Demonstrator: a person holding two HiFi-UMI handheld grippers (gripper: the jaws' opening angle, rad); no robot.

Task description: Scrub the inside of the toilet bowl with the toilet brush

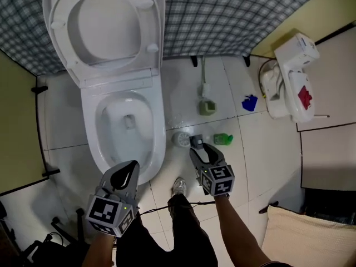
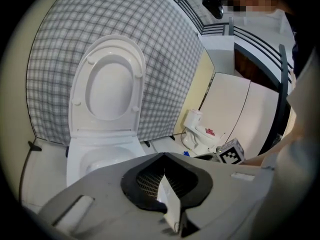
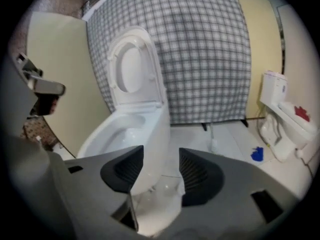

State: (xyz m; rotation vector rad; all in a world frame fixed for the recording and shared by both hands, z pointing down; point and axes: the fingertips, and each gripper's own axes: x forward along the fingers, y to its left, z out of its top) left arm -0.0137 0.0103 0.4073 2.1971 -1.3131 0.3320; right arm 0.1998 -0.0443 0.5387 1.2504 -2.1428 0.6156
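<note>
Fingers (image 3: 125,170) of right gripper (image 1: 200,149), lower centre: spread wide, nothing between. Left gripper (image 1: 128,170), lower left: pads pressed together, empty. Round grey pot (image 1: 181,139) and green bottle (image 1: 223,139) crowd the floor just ahead. Toilet brush (image 1: 205,87), apparently, stands beyond in green holder (image 1: 207,108), right of toilet bowl (image 1: 157,127): grasp white handle high, lift straight. Seat (image 1: 105,24) raised, upper left. Second toilet (image 1: 289,82) far right.

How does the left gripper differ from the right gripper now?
The left gripper has its jaws together; the right gripper has them apart. In the head view the left gripper overlaps the front rim of the toilet bowl, the right gripper the floor tiles beside it. Both hold nothing.
</note>
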